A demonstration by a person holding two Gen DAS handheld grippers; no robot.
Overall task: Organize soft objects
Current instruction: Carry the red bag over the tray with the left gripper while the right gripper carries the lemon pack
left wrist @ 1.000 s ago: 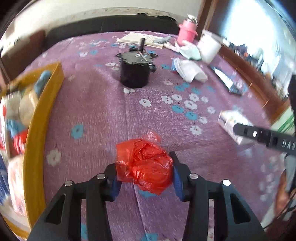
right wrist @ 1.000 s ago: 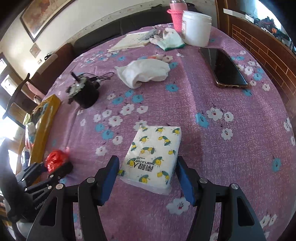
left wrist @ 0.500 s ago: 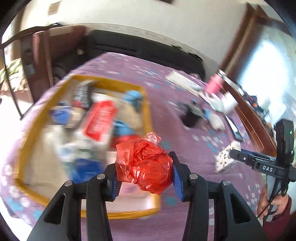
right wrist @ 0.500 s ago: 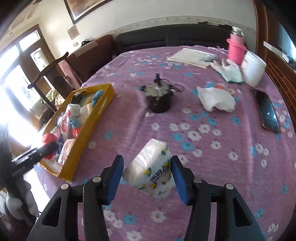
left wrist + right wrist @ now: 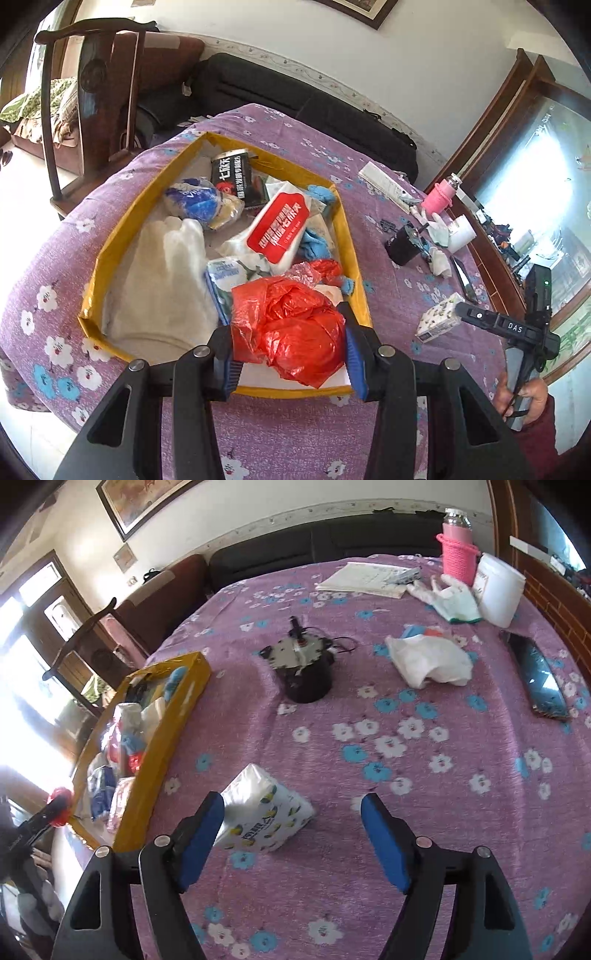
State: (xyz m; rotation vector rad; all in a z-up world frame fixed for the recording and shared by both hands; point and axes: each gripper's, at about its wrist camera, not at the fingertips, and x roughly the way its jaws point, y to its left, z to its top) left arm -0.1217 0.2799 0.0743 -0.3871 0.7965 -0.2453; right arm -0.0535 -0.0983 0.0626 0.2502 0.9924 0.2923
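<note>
A crumpled red plastic bag [image 5: 295, 317] is pinched between the blue pads of my left gripper [image 5: 287, 345], which is shut on it above the near edge of the yellow tray [image 5: 343, 236]. The tray holds soft things: a white glove [image 5: 166, 280], a red-labelled wipes pack [image 5: 280, 229] and blue cloths. My right gripper [image 5: 293, 805] is opening. A lemon-print tissue pack [image 5: 266, 812] lies tilted on the purple cloth by its left finger, well apart from the right one. The left wrist view also shows that pack [image 5: 437, 323] under the right gripper [image 5: 509, 326].
On the flowered cloth stand a black round device with a cable [image 5: 306, 675], a white cloth [image 5: 428, 661], a phone [image 5: 543, 679], gloves [image 5: 450, 594], a white jar [image 5: 498, 587], a pink bottle [image 5: 458, 554] and papers [image 5: 365, 578]. A wooden chair [image 5: 92, 92] stands beyond the tray.
My left gripper swung the red bag from the open cloth to above the tray. The right gripper held the tissue pack, carried it nearer the tray, then spread its jaws and let it go.
</note>
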